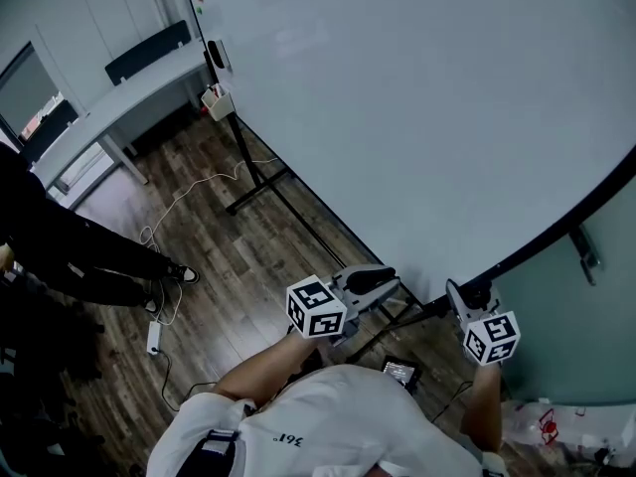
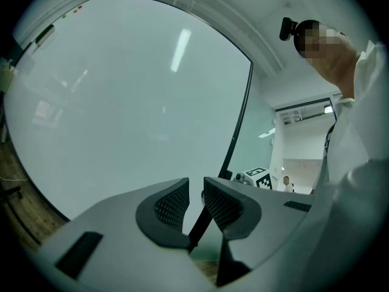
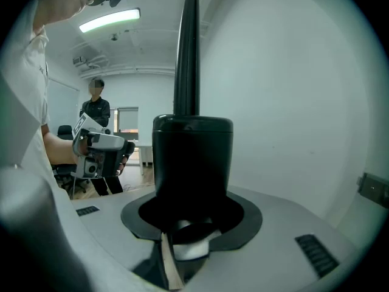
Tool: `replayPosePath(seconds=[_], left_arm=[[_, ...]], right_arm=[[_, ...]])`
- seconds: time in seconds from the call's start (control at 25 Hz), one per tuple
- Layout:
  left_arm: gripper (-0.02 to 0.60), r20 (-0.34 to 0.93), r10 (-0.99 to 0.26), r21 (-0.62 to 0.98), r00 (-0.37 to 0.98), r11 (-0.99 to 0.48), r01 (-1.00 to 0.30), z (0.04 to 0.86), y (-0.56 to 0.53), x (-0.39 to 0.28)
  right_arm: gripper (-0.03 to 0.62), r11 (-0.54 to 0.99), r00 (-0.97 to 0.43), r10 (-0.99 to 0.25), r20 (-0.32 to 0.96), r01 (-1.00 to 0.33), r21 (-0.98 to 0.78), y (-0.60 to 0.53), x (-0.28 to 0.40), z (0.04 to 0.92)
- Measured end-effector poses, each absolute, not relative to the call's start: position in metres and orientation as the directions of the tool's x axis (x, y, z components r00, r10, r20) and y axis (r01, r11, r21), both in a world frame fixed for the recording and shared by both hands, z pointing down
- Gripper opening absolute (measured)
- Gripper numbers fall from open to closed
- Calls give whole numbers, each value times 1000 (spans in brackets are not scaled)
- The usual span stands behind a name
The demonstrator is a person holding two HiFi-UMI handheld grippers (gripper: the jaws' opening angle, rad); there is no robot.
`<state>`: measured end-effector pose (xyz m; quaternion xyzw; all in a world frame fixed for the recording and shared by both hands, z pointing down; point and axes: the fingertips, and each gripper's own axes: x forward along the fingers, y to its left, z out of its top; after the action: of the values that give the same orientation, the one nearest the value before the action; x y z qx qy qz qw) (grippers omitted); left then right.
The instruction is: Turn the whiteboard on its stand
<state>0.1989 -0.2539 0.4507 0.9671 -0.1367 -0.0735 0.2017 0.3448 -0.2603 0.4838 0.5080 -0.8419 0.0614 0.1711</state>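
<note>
White shirt shoulders [image 1: 328, 415] of the person fill the bottom of the head view, both forearms reaching forward with a gripper in each hand. Right gripper [image 1: 467, 296] is at the lower edge of the whiteboard [image 1: 417, 97], its jaws closed on a black knob [image 3: 192, 157] that sits on the board's dark frame, and the right gripper view shows the knob standing upright between them. Left gripper [image 1: 370, 278] is held just beside it, below the same edge, with its jaws only a narrow slit apart and nothing between them. The left gripper view shows the board's black frame bar [image 2: 240, 126] running down behind that gap.

The whiteboard, blank and steeply tilted, spans most of the head view. Its far corner, with a small pen holder [image 1: 216, 99] fixed there, hangs just off the right end of a grey table [image 1: 129, 92]. The black legs of the stand [image 1: 260, 177] spread over the wood floor [image 1: 229, 256], beyond the table's near right corner.

A dark chair [image 1: 149, 50] stands behind the table's far edge. Another person in dark clothes [image 1: 70, 246] stands well out from the table's near edge. A white cable [image 1: 189, 192] trails across the floor from near the stand to a power strip [image 1: 154, 338]. Someone else in dark clothing [image 3: 96, 111] is visible at the back of the room in the right gripper view
</note>
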Motion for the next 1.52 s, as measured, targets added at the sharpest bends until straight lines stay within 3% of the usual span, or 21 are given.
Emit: replayPosePath(seconds=[0.76, 1.52], left_arm=[[64, -104, -282, 415, 954, -884, -216, 447, -260, 189], [64, -115, -202, 416, 973, -899, -138, 450, -273, 128]], right_arm=[[205, 394, -367, -886, 282, -918, 46, -258, 351, 471], [256, 75, -65, -971, 230, -997, 34, -241, 366, 461]])
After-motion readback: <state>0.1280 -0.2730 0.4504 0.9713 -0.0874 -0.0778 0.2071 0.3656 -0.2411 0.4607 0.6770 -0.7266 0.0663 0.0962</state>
